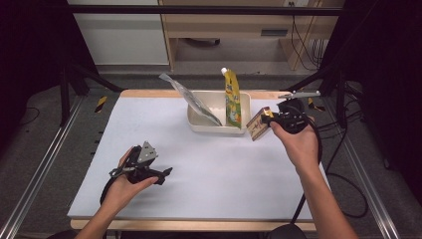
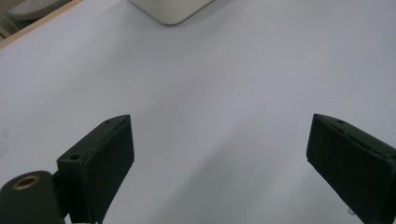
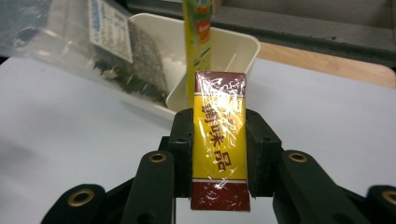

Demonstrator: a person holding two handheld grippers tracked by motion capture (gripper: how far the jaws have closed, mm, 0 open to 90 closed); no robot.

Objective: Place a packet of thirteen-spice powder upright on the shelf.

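My right gripper (image 3: pixel 218 140) is shut on a yellow and dark-red wrapped box (image 3: pixel 218 149), held just right of a cream tub (image 1: pixel 199 122); in the high view the box (image 1: pixel 259 124) hangs near the tub's right end. A yellow pouch (image 1: pixel 231 97) stands upright in the tub, and a clear bag of dark flakes (image 1: pixel 191 99) leans out over its left rim. My left gripper (image 1: pixel 161 175) rests low over the white mat at the front left, open with nothing between its fingers (image 2: pixel 105 161).
The white mat (image 1: pixel 209 169) covers the table, with a wooden edge (image 1: pixel 149 93) at the back. Metal frame rails (image 1: pixel 35 174) run along both sides. Cables trail on the floor at the right.
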